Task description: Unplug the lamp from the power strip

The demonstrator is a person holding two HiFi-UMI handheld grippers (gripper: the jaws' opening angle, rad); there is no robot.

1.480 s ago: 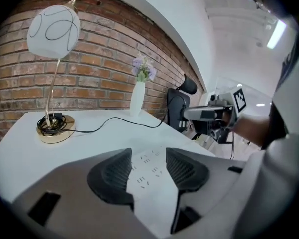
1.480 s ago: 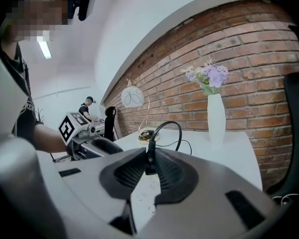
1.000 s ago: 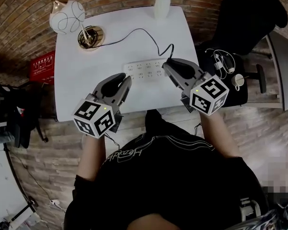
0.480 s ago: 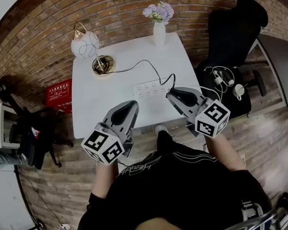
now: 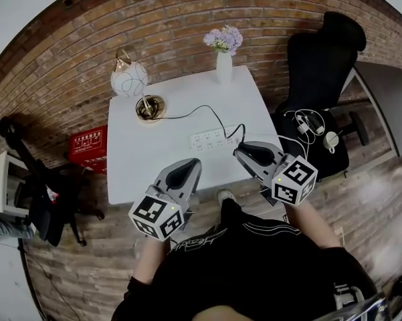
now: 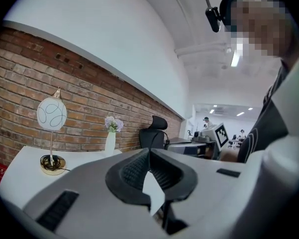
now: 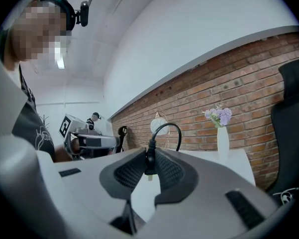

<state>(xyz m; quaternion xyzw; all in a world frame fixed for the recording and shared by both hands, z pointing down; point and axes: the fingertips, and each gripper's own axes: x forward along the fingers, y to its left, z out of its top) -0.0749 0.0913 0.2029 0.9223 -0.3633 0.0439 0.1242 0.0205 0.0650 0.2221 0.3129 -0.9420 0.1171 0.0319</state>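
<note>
I am clamping the right gripper (image 7: pixel 149 152) on the lamp's black plug (image 7: pixel 149 165), holding it seemingly free beside the power strip (image 5: pixel 211 140) at frame centre, its cord (image 5: pixel 204 110) trailing toward the lamp (image 5: pixel 130 80) at upper left, while keeping the left gripper (image 6: pixel 148 154) pressed together, empty, out of the way.

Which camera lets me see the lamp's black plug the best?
The right gripper view: the plug sits close up, pinched between the right gripper's jaws, its cord looping up. The head view shows only the cord reaching that gripper. The left gripper view shows no plug.
</note>
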